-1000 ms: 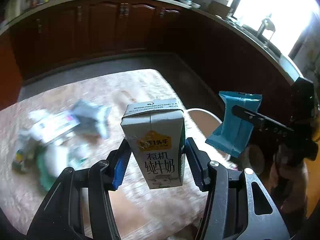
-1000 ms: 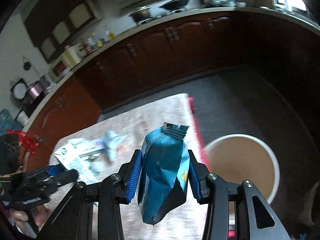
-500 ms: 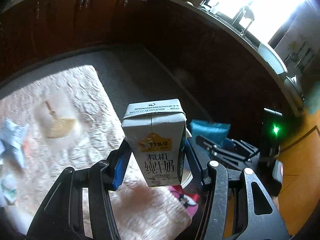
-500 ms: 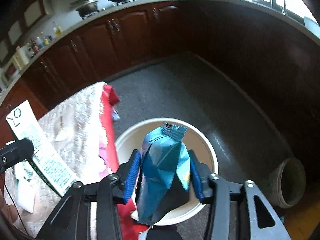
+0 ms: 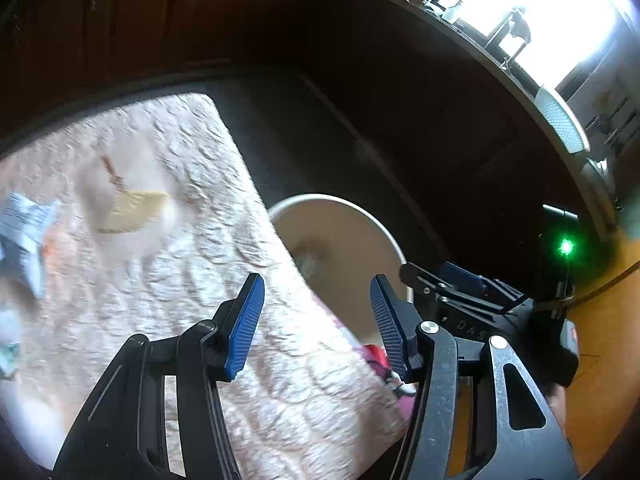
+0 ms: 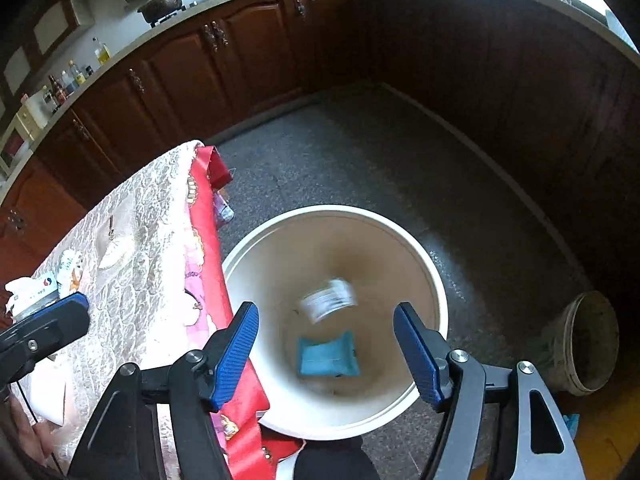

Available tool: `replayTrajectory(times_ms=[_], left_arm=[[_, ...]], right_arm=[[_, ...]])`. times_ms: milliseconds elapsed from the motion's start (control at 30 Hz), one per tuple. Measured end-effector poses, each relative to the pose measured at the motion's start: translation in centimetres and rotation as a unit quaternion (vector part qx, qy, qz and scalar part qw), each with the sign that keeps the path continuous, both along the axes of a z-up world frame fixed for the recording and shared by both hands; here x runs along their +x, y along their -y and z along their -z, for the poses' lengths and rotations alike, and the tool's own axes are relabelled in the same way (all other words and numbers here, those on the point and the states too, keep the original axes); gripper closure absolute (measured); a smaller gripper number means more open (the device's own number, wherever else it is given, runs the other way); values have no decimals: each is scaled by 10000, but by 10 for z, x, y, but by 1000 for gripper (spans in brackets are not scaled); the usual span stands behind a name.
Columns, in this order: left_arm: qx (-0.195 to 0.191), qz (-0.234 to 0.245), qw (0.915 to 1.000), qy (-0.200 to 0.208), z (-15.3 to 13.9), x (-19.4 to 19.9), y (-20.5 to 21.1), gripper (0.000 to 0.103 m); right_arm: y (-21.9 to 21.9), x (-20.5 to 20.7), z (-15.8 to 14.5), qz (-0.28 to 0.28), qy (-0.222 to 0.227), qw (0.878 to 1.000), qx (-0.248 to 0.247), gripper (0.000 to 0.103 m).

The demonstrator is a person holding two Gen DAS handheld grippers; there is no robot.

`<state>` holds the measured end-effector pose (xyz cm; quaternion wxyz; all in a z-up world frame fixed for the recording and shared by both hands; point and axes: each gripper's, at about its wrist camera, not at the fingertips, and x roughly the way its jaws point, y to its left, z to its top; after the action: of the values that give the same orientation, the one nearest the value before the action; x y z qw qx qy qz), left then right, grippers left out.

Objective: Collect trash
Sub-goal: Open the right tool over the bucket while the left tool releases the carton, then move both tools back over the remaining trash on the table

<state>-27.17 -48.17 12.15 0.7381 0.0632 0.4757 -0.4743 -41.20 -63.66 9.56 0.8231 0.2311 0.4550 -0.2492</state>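
Observation:
A white round trash bin stands on the floor beside the table. A blue snack wrapper lies at its bottom and the milk carton, blurred, is inside the bin above it. My right gripper is open and empty over the bin. My left gripper is open and empty above the table's edge, with the bin just beyond it. More wrappers lie on the table at the left; they also show in the right wrist view.
The table has a cream lace cloth over a red cloth. Dark wood cabinets ring the room. A small dirty bucket stands on the floor at the right. The floor is grey carpet.
Both grippers opened. The milk carton left my left gripper and the blue wrapper left my right gripper; both are now in the bin.

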Motion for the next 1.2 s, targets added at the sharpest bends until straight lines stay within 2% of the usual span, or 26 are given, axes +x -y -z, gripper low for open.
replayTrajectory(times_ms=[133, 300, 433, 767, 1200], left_arm=[[55, -179, 9985, 506, -12, -1, -28, 49], [85, -375, 9950, 918, -25, -5, -50, 49], [133, -578, 9907, 1222, -34, -4, -66, 49], [105, -1169, 9802, 1596, -50, 5, -123, 49], [106, -2006, 9626, 1816, -63, 25, -209, 49]], right_arm=[[-10, 9, -6, -115, 104, 9999, 11, 35], [-32, 14, -25, -318, 361, 9987, -165, 34], [-52, 20, -42, -487, 581, 9966, -308, 29], [-111, 49, -78, -1071, 1059, 9876, -439, 26], [-191, 87, -95, -1896, 1150, 9741, -434, 25]])
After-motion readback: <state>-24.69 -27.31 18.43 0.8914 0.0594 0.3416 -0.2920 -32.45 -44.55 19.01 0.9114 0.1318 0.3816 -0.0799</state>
